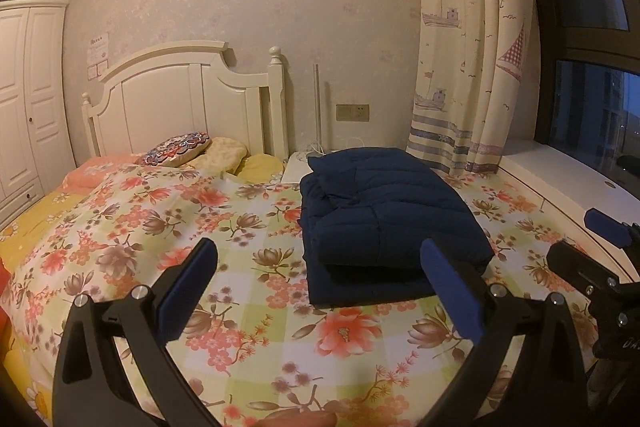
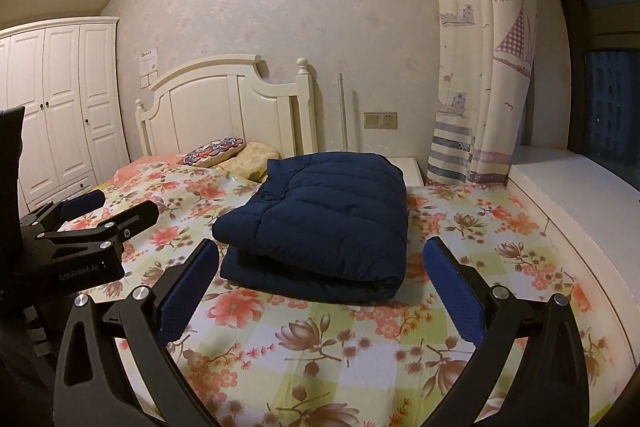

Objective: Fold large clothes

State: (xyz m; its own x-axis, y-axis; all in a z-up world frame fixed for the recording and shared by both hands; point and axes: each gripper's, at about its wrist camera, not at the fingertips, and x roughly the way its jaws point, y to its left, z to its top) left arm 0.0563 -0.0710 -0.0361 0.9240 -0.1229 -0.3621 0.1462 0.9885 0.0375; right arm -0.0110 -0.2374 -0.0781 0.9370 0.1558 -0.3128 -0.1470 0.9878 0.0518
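A dark navy quilted jacket (image 1: pixel 384 223) lies folded into a thick rectangle on the floral bedspread (image 1: pixel 168 227); it also shows in the right wrist view (image 2: pixel 324 223). My left gripper (image 1: pixel 320 287) is open and empty, held back from the jacket's near edge. My right gripper (image 2: pixel 320 291) is open and empty, just short of the jacket's near fold. The right gripper also appears at the right edge of the left wrist view (image 1: pixel 596 247), and the left gripper at the left of the right wrist view (image 2: pixel 116 211).
A white headboard (image 1: pixel 180 99) and pillows (image 1: pixel 180 149) stand at the far end. A white bedside table (image 1: pixel 296 167) sits beyond the jacket. A sailboat curtain (image 1: pixel 472 39) and a white window ledge (image 1: pixel 560 175) run along the right. A white wardrobe (image 2: pixel 60 107) stands at the left.
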